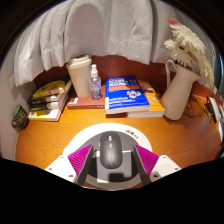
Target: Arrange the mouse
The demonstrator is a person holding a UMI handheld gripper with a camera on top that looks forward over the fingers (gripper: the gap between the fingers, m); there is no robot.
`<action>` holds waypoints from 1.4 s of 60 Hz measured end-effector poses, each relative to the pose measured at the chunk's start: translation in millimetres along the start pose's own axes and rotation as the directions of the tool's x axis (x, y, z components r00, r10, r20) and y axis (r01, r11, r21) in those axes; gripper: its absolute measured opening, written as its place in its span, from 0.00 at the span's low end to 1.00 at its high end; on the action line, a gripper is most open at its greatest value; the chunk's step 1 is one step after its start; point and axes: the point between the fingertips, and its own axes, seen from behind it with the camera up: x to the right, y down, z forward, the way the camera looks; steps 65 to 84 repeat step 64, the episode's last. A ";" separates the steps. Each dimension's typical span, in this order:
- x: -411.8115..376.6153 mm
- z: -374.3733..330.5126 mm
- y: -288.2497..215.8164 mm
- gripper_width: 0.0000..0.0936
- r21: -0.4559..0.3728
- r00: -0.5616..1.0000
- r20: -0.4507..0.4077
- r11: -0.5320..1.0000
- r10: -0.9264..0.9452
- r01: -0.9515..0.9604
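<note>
A grey computer mouse (111, 153) lies on a round white mat (88, 137) on the wooden desk (60, 130). My gripper (111, 150) is low over the mat with a finger at each side of the mouse. The magenta pads (82, 160) flank the mouse, and a narrow gap shows at either side of it. The mouse stands between the open fingers and rests on the mat. Its rear end is hidden below the gripper body.
Beyond the mat lie a blue book (133, 95), a clear spray bottle (95, 82) and a white container (80, 73). A white jug (180, 92) with dried flowers (188, 45) stands at the right. Stacked books (48, 100) and a dark jar (20, 117) are at the left. White curtains hang behind.
</note>
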 end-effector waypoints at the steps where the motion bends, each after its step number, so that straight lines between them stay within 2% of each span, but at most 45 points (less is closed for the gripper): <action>1: -0.2 -6.5 -2.9 0.83 0.009 1.000 0.002 1.000 -0.002 0.002; 7: -3.0 -56.1 -17.6 0.91 0.063 1.000 0.026 0.998 -0.017 0.015; 13: -10.6 -116.4 -25.6 0.91 0.126 0.997 0.074 0.992 -0.030 0.021; 22: -8.3 -204.0 -15.3 0.91 0.183 0.993 0.102 0.983 -0.052 0.032; 36: 5.7 -294.9 17.5 0.90 0.221 0.987 0.148 0.975 -0.066 0.032; 53: 14.3 -335.2 44.6 0.89 0.215 0.984 0.173 0.977 -0.035 -0.003; 84: 20.4 -341.5 51.6 0.89 0.213 0.986 0.159 0.977 -0.042 0.007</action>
